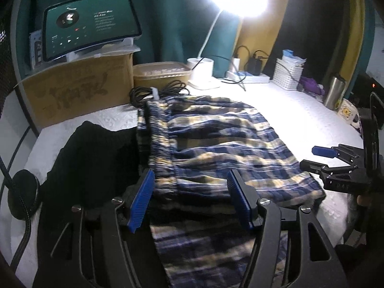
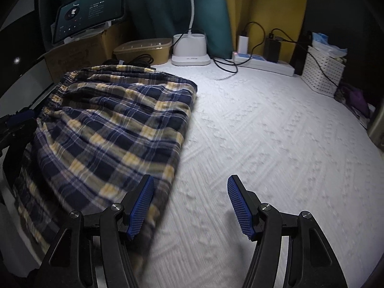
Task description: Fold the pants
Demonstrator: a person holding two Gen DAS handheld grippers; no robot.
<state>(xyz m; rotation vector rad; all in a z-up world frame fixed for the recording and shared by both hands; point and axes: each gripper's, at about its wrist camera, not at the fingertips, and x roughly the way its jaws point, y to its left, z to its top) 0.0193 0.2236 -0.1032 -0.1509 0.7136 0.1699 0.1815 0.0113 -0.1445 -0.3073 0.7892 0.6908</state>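
The plaid pants (image 1: pixel 216 148) lie already doubled over at the centre of the left wrist view, on the white quilted bed (image 2: pixel 276 132), waistband toward the left, probably laid flat for a further fold. The left claw (image 1: pixel 190 199) hangs wide and empty over their near edge; the right claw (image 2: pixel 190 206), equally wide, holds nothing over bare bedding. The pants' lower portion is cut off by the frame's bottom edge and blurred.

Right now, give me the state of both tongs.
Left tongs: open, empty, over the plaid pants.
Right tongs: open, empty.
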